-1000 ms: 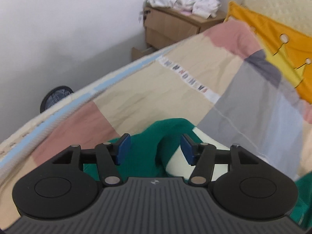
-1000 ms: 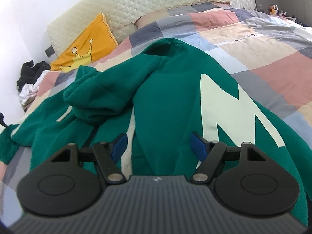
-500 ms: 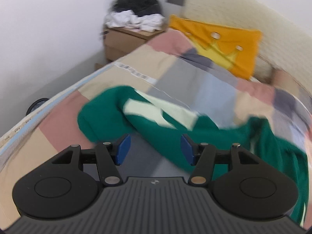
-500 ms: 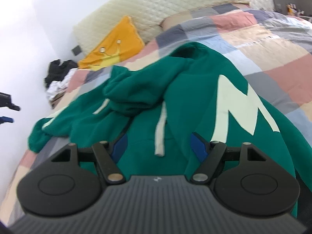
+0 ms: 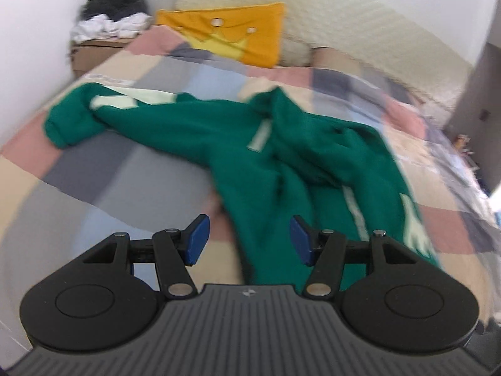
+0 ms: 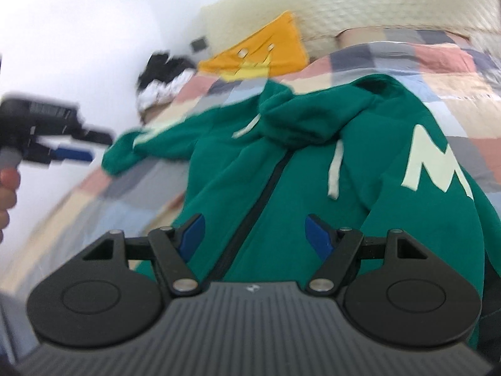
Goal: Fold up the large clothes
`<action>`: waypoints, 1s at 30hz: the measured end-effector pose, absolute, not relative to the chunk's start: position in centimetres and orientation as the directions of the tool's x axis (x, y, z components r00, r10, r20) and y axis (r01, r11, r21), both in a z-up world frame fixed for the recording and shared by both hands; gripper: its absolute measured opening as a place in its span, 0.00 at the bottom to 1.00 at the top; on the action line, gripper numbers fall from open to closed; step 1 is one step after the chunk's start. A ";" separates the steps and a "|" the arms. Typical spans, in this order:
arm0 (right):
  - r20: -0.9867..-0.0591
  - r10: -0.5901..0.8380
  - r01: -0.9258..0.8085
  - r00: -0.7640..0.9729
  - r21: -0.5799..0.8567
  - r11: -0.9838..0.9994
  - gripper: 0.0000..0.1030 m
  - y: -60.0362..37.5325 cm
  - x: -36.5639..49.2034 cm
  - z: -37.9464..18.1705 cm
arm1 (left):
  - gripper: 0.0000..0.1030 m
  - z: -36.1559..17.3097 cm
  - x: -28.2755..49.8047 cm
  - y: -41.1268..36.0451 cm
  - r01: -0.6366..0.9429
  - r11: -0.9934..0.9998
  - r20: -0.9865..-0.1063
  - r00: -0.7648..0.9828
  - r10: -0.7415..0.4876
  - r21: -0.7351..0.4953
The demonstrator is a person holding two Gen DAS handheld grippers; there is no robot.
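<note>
2 grippers, both wide, nothing between the pads. Left gripper [image 5: 247, 238] hangs over the bed [image 5: 78, 169]; right gripper [image 6: 253, 235] sits above the hoodie [image 6: 281, 169]. Hoodie lies unfolded on the bed, 1 sleeve stretched toward the wall. Frames blurred; contact looks unlikely.

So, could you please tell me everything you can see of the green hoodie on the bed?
The hoodie is a deep green zip-up in what looks like thick fleece, with a dark zipper down the front, pale drawstrings, a large pale letter M on one side and pale patches on its sleeve. It lies unfolded and rumpled, front up, on the checked quilt, hood bunched at the top, that sleeve stretched out sideways. Neither gripper touches it; both are open.
</note>
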State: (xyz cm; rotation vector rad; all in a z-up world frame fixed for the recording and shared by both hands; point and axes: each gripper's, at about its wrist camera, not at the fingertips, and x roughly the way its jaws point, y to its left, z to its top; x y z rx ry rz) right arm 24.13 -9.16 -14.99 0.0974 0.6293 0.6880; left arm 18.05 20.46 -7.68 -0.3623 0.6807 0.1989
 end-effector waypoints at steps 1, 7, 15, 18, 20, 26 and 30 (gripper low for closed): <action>-0.518 0.631 -0.577 0.577 0.289 0.764 0.71 -9.0 23.7 -15.1 | 0.61 -8.2 17.7 19.2 -0.287 0.914 -0.638 0.769 0.042 -0.286; -0.607 0.624 -0.561 0.492 0.327 0.760 0.70 -9.1 22.4 -16.5 | 0.61 -13.4 18.1 14.7 -0.276 0.890 -0.623 0.782 -0.011 -0.362; -0.723 0.542 -0.514 0.429 0.298 0.804 0.70 -9.4 21.8 -17.6 | 0.61 -16.3 17.8 18.7 -0.363 0.852 -0.643 0.765 0.040 -0.378; -0.759 0.490 -0.557 0.427 0.206 0.804 0.69 -7.7 21.7 -18.6 | 0.61 -17.3 18.0 21.0 -0.417 0.792 -0.656 0.754 0.027 -0.446; -0.775 0.456 -0.575 0.438 0.148 0.804 0.69 -6.9 21.4 -19.2 | 0.61 -18.1 18.5 22.4 -0.436 0.748 -0.663 0.749 -0.006 -0.500; -0.773 0.378 -0.615 0.510 -0.020 0.788 0.68 -5.7 20.9 -19.7 | 0.61 -19.9 18.3 24.6 -0.468 0.660 -0.670 0.739 -0.071 -0.587; -0.791 0.389 -0.595 0.472 0.040 0.803 0.68 -6.7 21.7 -19.8 | 0.61 -20.0 17.5 25.2 -0.466 0.610 -0.648 0.754 -0.106 -0.641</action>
